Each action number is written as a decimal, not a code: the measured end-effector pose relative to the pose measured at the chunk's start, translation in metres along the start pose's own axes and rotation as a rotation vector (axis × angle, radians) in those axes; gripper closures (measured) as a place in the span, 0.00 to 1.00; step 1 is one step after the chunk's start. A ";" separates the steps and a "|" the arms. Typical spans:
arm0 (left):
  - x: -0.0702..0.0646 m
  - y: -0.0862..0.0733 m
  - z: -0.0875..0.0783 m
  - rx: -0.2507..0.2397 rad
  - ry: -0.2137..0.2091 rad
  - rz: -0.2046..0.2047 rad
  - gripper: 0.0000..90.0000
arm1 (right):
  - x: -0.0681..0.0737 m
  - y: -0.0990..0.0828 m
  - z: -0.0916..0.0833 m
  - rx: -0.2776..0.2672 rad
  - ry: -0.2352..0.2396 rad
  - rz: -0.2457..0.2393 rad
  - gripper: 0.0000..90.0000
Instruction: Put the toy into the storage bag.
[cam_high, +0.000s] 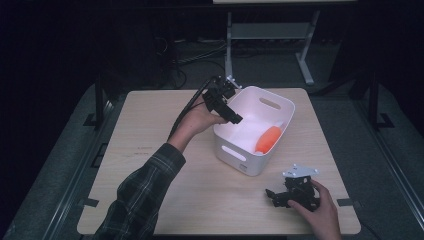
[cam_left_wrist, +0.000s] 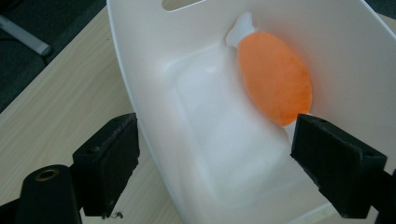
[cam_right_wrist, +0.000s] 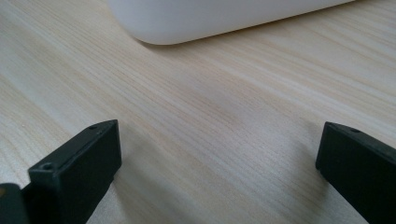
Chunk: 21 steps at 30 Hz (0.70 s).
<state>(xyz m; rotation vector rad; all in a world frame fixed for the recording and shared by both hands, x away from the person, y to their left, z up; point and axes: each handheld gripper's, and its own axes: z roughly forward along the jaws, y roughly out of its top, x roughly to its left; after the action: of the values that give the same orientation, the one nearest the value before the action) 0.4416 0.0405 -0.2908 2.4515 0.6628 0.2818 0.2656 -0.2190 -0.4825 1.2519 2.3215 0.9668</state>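
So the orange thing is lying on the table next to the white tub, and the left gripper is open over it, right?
Not quite. The orange thing lies inside the white tub, against its wall, not on the table beside it. The left gripper view shows this plainly. The rest holds: the left gripper is open, its jaws wide apart, one on each side of the tub's rim.

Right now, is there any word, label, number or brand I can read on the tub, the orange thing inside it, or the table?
None can be read.
White tub: plain, no label.
Orange thing: no print.
Table: a small dark mark near its left side, too small to read.
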 end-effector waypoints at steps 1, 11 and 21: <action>0.001 -0.003 -0.003 -0.004 0.002 -0.005 0.16 | 0.000 0.000 0.000 0.000 0.000 0.000 0.00; 0.012 -0.037 -0.025 -0.036 0.017 -0.037 0.16 | 0.000 0.000 0.000 -0.002 0.001 0.002 0.00; 0.013 -0.073 -0.039 -0.075 0.009 -0.059 0.16 | 0.000 0.000 0.000 -0.003 0.000 0.000 0.00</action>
<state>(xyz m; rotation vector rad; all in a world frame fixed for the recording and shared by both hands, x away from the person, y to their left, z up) 0.4104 0.1173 -0.3012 2.3562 0.7141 0.2889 0.2657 -0.2190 -0.4827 1.2504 2.3196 0.9698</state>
